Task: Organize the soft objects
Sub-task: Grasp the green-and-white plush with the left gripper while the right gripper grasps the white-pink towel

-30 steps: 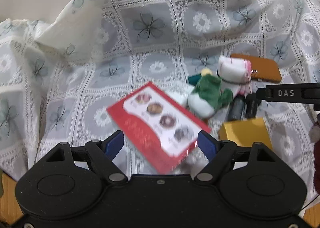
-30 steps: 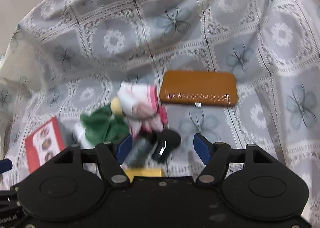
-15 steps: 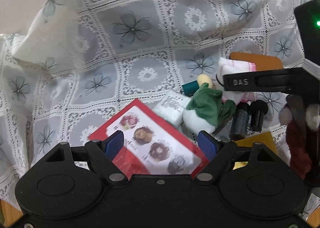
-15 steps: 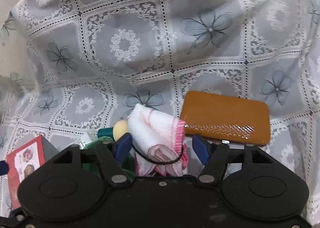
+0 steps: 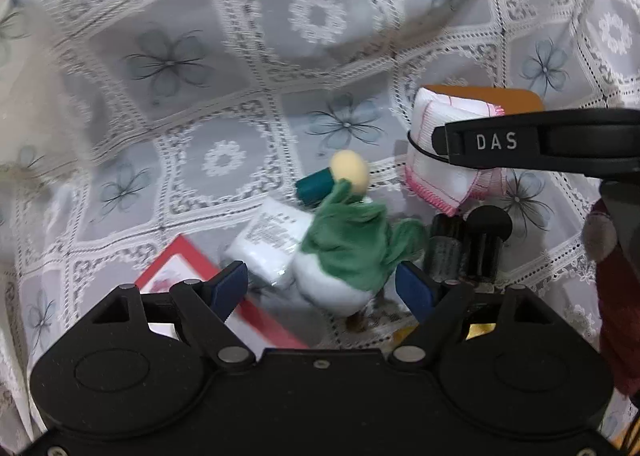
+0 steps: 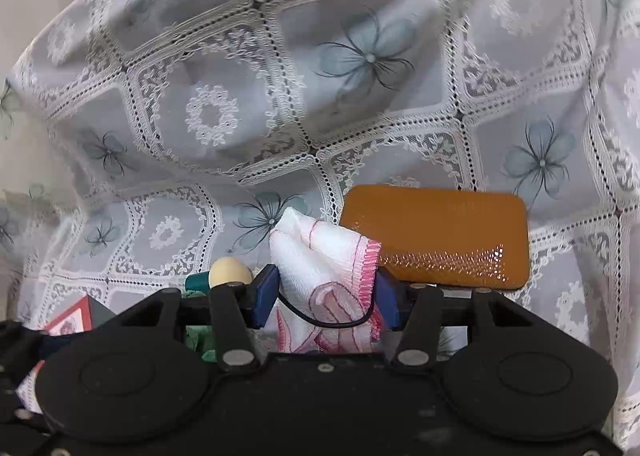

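Your right gripper [image 6: 326,302] has just been closing on the folded white cloth [image 6: 320,256], left of the brown case [image 6: 436,236]; pads appear to touch. It is light and limp: grip mid-bundle. Your left gripper [image 5: 322,288] stands apart around the green plush [image 5: 348,248].

The bench cover [image 6: 360,103] is matt lace-patterned cloth. The folded washcloth [image 6: 324,256] is nubbly white terry with pink stitched edging. The green duck toy [image 5: 348,252] looks like soft fleece over a white plush belly. The brown case [image 6: 440,236] has a glossy, finely dotted finish. Both tongs' housings [image 5: 320,396] are matt black plastic with metal rivets
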A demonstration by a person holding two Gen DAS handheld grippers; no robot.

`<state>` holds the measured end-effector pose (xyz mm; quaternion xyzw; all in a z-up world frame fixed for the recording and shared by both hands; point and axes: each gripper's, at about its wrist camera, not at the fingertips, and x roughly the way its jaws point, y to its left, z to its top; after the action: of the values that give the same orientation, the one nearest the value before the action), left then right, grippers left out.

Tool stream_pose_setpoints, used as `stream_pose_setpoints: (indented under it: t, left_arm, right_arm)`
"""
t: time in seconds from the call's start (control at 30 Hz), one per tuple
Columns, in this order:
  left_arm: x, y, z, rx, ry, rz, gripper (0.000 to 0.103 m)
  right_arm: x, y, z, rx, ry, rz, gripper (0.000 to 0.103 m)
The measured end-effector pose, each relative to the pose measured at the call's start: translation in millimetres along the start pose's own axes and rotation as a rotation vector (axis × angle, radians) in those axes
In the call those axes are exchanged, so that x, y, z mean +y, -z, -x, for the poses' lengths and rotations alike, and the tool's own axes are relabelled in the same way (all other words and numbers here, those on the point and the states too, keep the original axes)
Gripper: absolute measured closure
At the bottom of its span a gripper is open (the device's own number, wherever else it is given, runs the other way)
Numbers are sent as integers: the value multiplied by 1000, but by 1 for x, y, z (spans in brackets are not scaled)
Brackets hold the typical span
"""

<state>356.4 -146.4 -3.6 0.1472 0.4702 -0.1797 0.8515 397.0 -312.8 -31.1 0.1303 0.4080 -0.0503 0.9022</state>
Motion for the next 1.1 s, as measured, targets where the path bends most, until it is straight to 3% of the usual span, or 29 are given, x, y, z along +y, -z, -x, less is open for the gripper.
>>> stream_pose_setpoints:
  t: [0.17,0.4,0.53,0.67,0.87,1.0,1.1]
  left_arm:
    - [-14,-10,-18,39,-4,-37,27]
    - [-18,-16,-42,110,28,-61,48]
    - [-16,-18,-50,111,10,-58,51]
    - [-2,-25,-47,105,60,2,51]
    - [8,-35,-40,74,49,26,51]
    - [13,-40,-38,62,46,40,51]
    - [16,-43,-38,67,58,54,51]
  right_arm:
    - [-6,0,1,-2,-18,-18,51]
    - [-6,3,1,-6,-26,-12,50]
    - [-3,5,0,-15,-13,7,48]
    - [1,5,-5,-12,-6,16,44]
    - [5,8,-13,-19,3,26,41]
    - [6,9,-18,-23,35,26,25]
    - [2,8,-22,-16,15,14,25]
